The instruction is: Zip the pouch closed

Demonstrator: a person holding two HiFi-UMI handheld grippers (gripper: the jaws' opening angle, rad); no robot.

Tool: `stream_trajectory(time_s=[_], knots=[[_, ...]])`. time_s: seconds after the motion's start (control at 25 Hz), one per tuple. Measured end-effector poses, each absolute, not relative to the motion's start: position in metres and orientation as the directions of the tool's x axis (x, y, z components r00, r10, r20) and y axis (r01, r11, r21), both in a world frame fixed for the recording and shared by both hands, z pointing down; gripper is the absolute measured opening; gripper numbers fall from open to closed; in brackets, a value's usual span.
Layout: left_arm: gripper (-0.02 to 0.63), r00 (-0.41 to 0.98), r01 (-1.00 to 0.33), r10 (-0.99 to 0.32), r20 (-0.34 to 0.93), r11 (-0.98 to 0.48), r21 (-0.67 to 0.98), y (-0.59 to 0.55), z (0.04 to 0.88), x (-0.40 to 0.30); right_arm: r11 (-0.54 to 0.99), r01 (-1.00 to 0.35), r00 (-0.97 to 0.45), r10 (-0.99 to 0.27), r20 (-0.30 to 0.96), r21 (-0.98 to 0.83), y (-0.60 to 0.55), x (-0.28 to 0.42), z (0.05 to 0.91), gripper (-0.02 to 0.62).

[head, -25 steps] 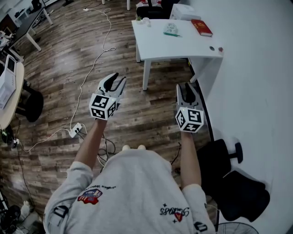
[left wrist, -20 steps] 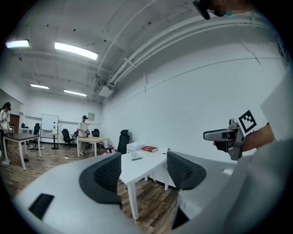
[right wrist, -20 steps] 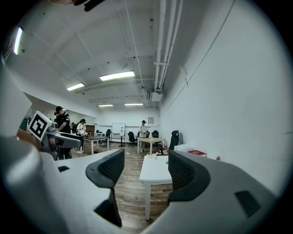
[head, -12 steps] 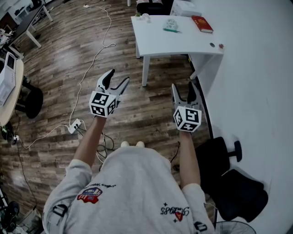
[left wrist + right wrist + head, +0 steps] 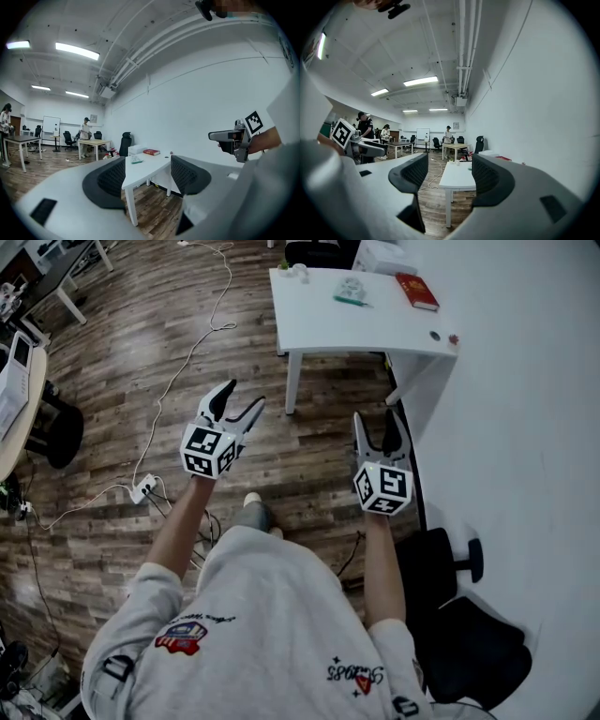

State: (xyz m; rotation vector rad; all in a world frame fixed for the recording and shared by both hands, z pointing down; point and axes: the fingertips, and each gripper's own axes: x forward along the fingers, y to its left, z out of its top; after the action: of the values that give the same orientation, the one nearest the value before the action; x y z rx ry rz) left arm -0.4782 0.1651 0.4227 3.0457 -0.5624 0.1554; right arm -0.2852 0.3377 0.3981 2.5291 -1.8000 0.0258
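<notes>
We hold the left gripper and right gripper level, aimed at the white table, jaws just opened wide, nothing between them, likely readying a first grip

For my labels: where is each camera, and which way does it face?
Head view: on the person's head, looking steeply down at the floor; shows torso, forearms, left gripper, right gripper.
Left gripper view: on that gripper, facing the white table; right gripper at right.
Right gripper view: on that gripper, facing the same table; left gripper at left.
All share the table; jaws just opening, nothing between them.
</notes>
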Motion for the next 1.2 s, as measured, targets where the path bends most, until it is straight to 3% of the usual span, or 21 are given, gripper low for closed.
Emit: stream_trajectory(time_s=[0.52,1.2], knots=[[0.295,0.942,-0.318,-0.312,0.123,-0.948,0.025,0.113,0.438,-0.394,-0.345,-0.938,0.345,-0.938,0.034,0.002,0.290,-0.216,0.409,0.279],[0.295,0.954,-0.278,-0.272,0.125,-0.960,0.028,-0.047,0.438,-0.215,-0.347,-0.938,0.347,-0.936,0.061,0.023,0.117,-0.049,0.402,0.279]])
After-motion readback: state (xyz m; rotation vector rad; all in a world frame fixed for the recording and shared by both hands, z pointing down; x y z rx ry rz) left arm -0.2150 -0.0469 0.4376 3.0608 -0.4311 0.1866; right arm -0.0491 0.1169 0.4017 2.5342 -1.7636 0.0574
